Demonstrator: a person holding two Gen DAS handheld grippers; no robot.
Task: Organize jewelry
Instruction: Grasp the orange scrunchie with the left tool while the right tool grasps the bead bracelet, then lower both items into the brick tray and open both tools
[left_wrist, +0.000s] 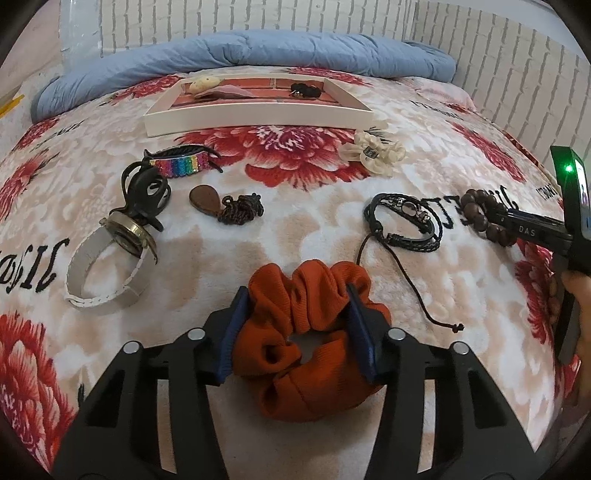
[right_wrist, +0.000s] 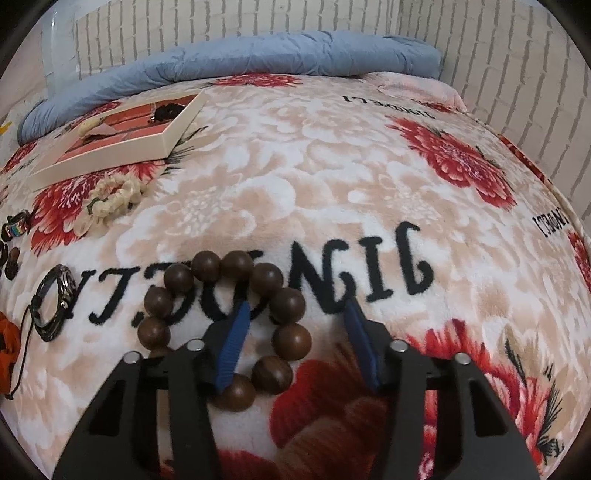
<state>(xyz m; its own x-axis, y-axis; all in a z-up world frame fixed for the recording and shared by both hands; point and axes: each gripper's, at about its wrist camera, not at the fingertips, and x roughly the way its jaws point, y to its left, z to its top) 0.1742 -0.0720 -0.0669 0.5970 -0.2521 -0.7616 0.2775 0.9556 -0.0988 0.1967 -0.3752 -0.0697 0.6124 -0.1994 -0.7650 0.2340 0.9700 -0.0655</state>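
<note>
Our left gripper (left_wrist: 293, 325) pinches the orange scrunchie (left_wrist: 314, 339) at six o'clock. Our right gripper (right_wrist: 295, 339), half open, straddles one side of the wooden bead bracelet (right_wrist: 225, 332), poised to lift it toward the tray (left_wrist: 258, 114) at twelve.

White brick wall (left_wrist: 258, 14), floral blanket (left_wrist: 295, 229)

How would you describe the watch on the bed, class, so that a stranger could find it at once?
Start at the white tray near the blue duvet, then look down past the rainbow hair clip and black claw clip. There lies the watch: a brass-rimmed round face on a white strap, the only looped white band among the pieces.
</note>
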